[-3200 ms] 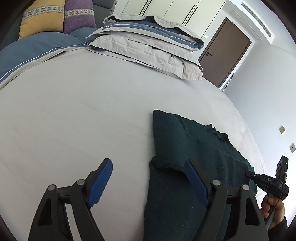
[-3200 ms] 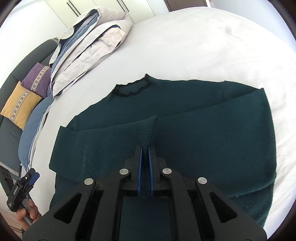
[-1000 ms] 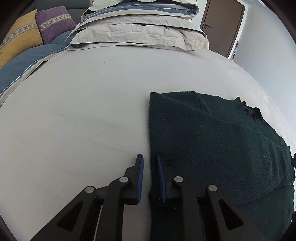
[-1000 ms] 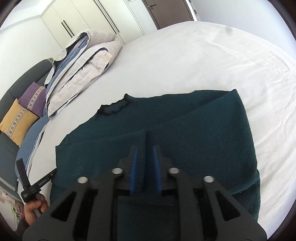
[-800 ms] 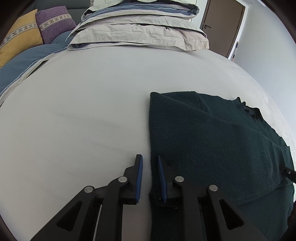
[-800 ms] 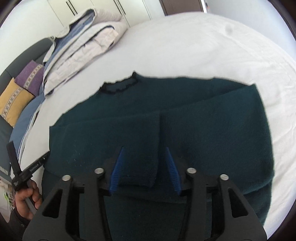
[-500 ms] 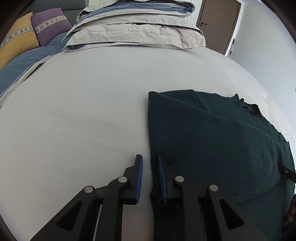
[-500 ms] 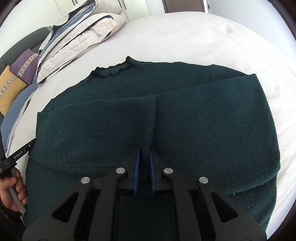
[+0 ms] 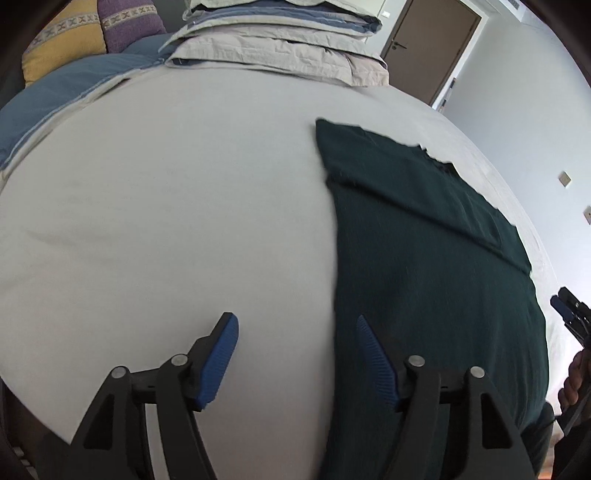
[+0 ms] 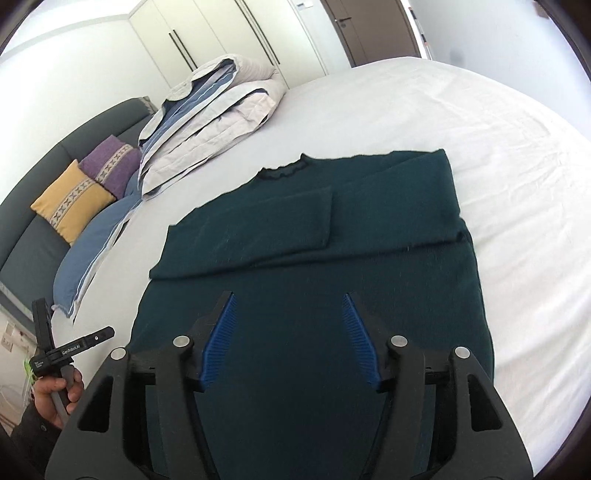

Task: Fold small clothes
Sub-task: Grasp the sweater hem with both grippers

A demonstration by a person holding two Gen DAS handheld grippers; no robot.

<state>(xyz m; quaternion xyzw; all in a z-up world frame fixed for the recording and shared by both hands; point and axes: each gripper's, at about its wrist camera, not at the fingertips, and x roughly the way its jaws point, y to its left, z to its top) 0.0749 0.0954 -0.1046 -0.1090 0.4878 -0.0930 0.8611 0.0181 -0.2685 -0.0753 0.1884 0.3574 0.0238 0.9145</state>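
Presently noted: dark green sweater (image 10: 314, 258) flat on the white bed sheet (image 10: 461, 122), neckline (image 10: 282, 171) toward the stacked bedding, both sleeves folded inward across the chest, left-side sleeve cuff (image 10: 325, 214) lying near the middle of the body. Hem end nearest both cameras.

Left gripper (image 9: 295, 332): jaws opening, standing well apart, nothing clamped. Positioned above the sweater's left edge (image 9: 334, 258); one blue pad (image 9: 218, 360) over bare sheet, the other over the knit. No pad seen pressing on the fabric.

Right gripper (image 10: 288, 317): jaws opening, likewise spread, nothing gripped. Poised over the lower body of the sweater, dark knit visible in the gap between the blue pads (image 10: 360, 339); contact with fabric not discernible, some motion blur.

Surroundings: folded duvet stack (image 10: 210, 122) at the far end of the bed; yellow cushion (image 10: 72, 201) and purple cushion (image 10: 110, 162) against a dark sofa; blue blanket (image 10: 90, 240) beside them. Brown door (image 9: 430, 44) and white wardrobe doors (image 10: 221, 33) behind. Person's hand (image 10: 55, 391) on the left gripper's handle, seen at the right wrist view's edge.
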